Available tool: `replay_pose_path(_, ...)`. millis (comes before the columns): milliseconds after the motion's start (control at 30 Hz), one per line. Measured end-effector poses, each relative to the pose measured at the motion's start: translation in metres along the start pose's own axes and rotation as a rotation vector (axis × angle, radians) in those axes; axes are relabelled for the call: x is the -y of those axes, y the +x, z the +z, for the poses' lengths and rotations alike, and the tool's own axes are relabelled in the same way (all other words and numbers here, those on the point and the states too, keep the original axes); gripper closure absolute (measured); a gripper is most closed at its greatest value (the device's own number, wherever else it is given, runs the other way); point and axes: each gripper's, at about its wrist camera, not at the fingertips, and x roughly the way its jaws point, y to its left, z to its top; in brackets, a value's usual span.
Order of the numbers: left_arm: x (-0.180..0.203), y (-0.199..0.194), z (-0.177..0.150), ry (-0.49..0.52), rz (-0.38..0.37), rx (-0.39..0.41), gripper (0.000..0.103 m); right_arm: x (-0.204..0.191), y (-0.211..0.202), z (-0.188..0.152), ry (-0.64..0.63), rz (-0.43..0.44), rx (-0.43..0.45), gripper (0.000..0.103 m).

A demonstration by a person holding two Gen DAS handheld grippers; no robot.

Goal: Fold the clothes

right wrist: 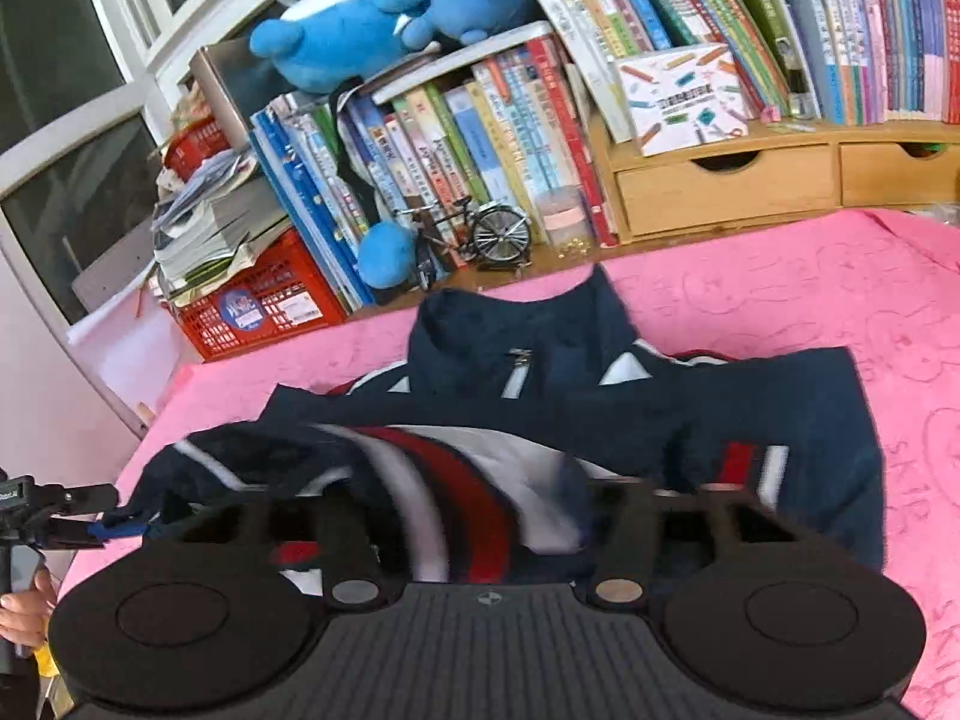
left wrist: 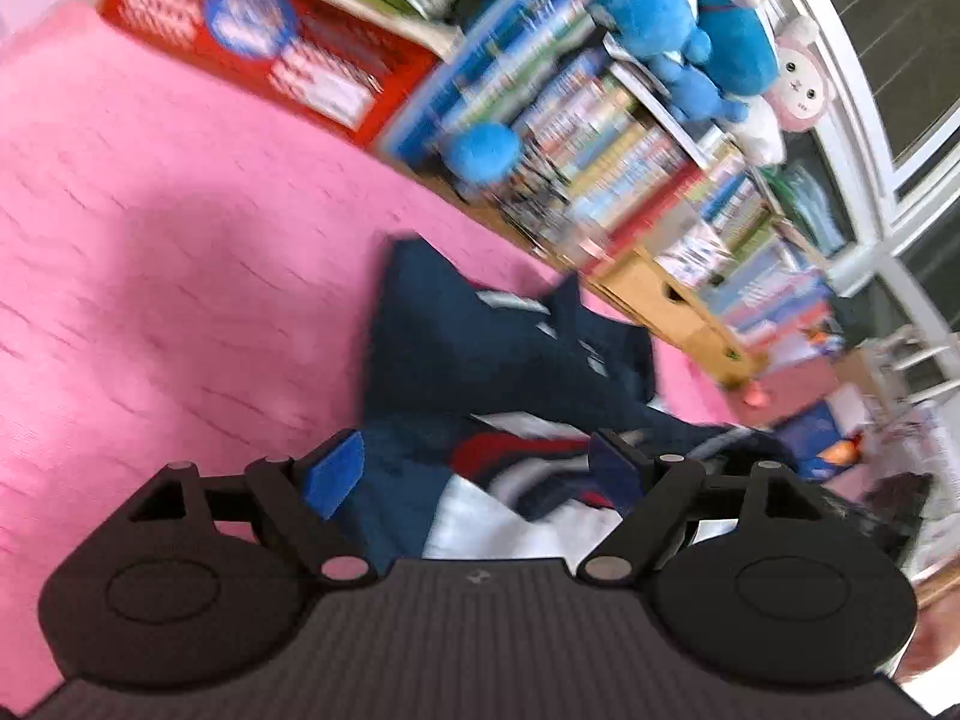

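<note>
- It is bright daytime, and light comes in from the windows (right wrist: 72, 138).
- The left wrist picture is smeared; the books (left wrist: 606, 138) look fuzzy.
- The right wrist picture is sharper, and straight lines bend near its edges.
- A soft shadow lies on the pink cover (left wrist: 150, 276).

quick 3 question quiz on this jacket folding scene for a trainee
1. True or false: the jacket lies on a pink cover.
2. What stands behind the jacket's collar, in front of the books? A) a model bicycle B) a lamp C) a clock
3. Fill in: the left gripper has its jaws ____.

Key: 1 true; 2 A, the model bicycle; 3 open.
</note>
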Motion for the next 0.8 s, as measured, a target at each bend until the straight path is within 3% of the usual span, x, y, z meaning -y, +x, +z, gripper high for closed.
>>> replay_pose_path(33, -0.003, -0.008, 0.002, 0.015, 0.053, 0.051, 0.020, 0.006, -0.005, 0.000, -0.001, -0.003, 0.025, 0.017)
replay_pose_path(100, -0.006, -0.025, 0.005, 0.043, 0.115, 0.145, 0.019, 0.021, -0.019, 0.000, 0.007, 0.002, 0.076, 0.015)
replay_pose_path(167, -0.004, -0.040, 0.002, 0.110, 0.098, 0.198, 0.019, 0.031, -0.035, -0.001, -0.024, 0.002, 0.125, 0.015)
replay_pose_path(233, 0.011, -0.045, -0.011, 0.272, 0.057, 0.206, 0.011, 0.023, -0.049, -0.005, -0.220, -0.045, 0.180, 0.010)
replay_pose_path(267, 0.022, -0.042, -0.020, 0.375, 0.051, 0.200, 0.006, 0.012, -0.051, -0.012, -0.377, -0.085, 0.192, 0.008)
replay_pose_path(367, 0.051, -0.026, -0.047, 0.636, 0.008, 0.156, 0.004, -0.022, -0.046, -0.037, -0.746, -0.151, 0.202, 0.007)
replay_pose_path(433, 0.062, -0.013, -0.060, 0.764, -0.027, 0.128, 0.004, -0.037, -0.031, -0.047, -0.868, -0.140, 0.180, 0.006)
replay_pose_path(533, 0.072, 0.015, -0.065, 0.908, -0.037, 0.125, 0.004, -0.047, 0.004, -0.047, -0.895, -0.142, 0.147, 0.006)
replay_pose_path(600, 0.076, 0.044, -0.061, 0.958, -0.008, 0.121, 0.004, -0.047, 0.037, -0.041, -0.827, -0.130, 0.089, 0.024)
replay_pose_path(633, 0.076, 0.058, -0.060, 0.952, 0.038, 0.137, 0.011, -0.046, 0.053, -0.036, -0.751, -0.128, 0.040, 0.066)
replay_pose_path(667, 0.074, 0.070, -0.059, 0.932, 0.078, 0.175, 0.035, -0.043, 0.062, -0.031, -0.668, -0.132, 0.000, 0.082)
replay_pose_path(700, 0.072, 0.074, -0.059, 0.907, 0.088, 0.211, 0.050, -0.041, 0.069, -0.027, -0.599, -0.136, -0.021, 0.082)
replay_pose_path(733, 0.069, 0.074, -0.058, 0.874, 0.087, 0.229, 0.072, -0.041, 0.063, -0.027, -0.575, -0.138, 0.010, 0.085)
replay_pose_path(767, 0.067, 0.069, -0.057, 0.843, 0.068, 0.254, 0.080, -0.044, 0.049, -0.030, -0.580, -0.140, 0.057, 0.086)
replay_pose_path(800, 0.066, 0.059, -0.057, 0.815, 0.024, 0.286, 0.080, -0.047, 0.035, -0.034, -0.583, -0.141, 0.100, 0.086)
